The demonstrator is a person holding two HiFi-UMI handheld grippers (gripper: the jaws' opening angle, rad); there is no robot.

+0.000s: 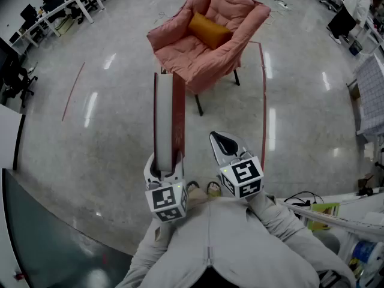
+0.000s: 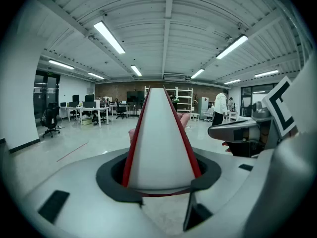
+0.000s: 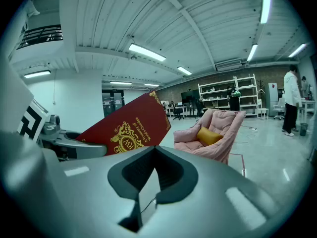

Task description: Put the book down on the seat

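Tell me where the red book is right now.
In the head view, the red book stands on edge left of centre, clamped in the left gripper, pointing toward the pink armchair ahead.

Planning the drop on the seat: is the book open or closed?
Closed: the book has red covers flat against one white page block, gripped on edge in the left tool.

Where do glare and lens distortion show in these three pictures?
Head view: bright streaks of glare lie on the glossy floor. Left gripper view: the corners are dark and rounded, and the near book swells into a cone. Right gripper view: the ceiling beams bow, yet the pink armchair looks sharp.
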